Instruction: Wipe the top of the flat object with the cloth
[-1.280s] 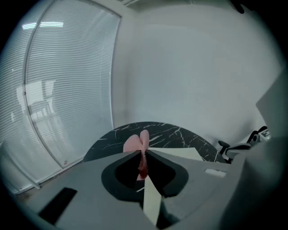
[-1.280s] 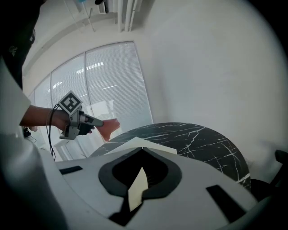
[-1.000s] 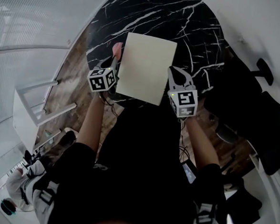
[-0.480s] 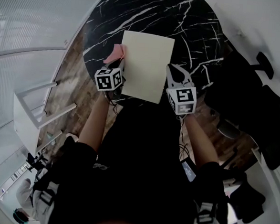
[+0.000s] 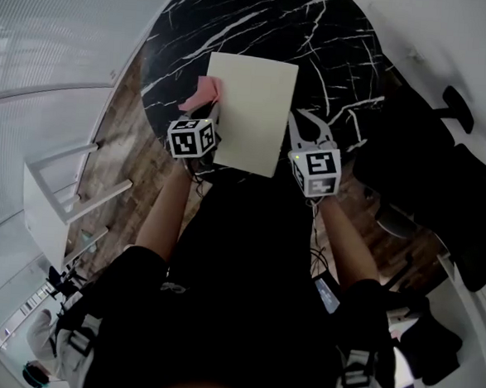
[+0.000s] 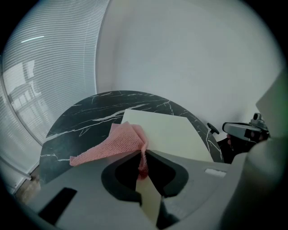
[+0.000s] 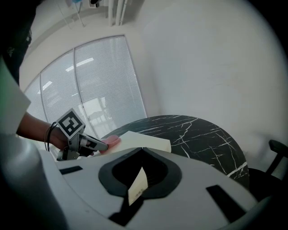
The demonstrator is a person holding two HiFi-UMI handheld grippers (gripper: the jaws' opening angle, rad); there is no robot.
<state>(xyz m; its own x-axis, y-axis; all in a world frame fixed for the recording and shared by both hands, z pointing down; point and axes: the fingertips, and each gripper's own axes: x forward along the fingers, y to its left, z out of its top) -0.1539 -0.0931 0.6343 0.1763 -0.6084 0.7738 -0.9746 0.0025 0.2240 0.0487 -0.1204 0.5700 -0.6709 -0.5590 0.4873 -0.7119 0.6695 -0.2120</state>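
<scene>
**Left gripper** (image 5: 209, 114): over the last second it has shifted right in the head view, closing in on the left edge of the flat board (image 5: 251, 107). Most of the travel fell in the first half-second, with very little since.

**Cloth** (image 5: 199, 96): formerly a narrow pink bunch just beside the board's left edge. It is now fanned wider, with one corner trailing left over the dark worktop (image 5: 263, 20) and its right side meeting the board's edge.

**Board, as framed**: its far corners sit slightly further left and higher in the head view, and its left edge now leans the other way.
</scene>
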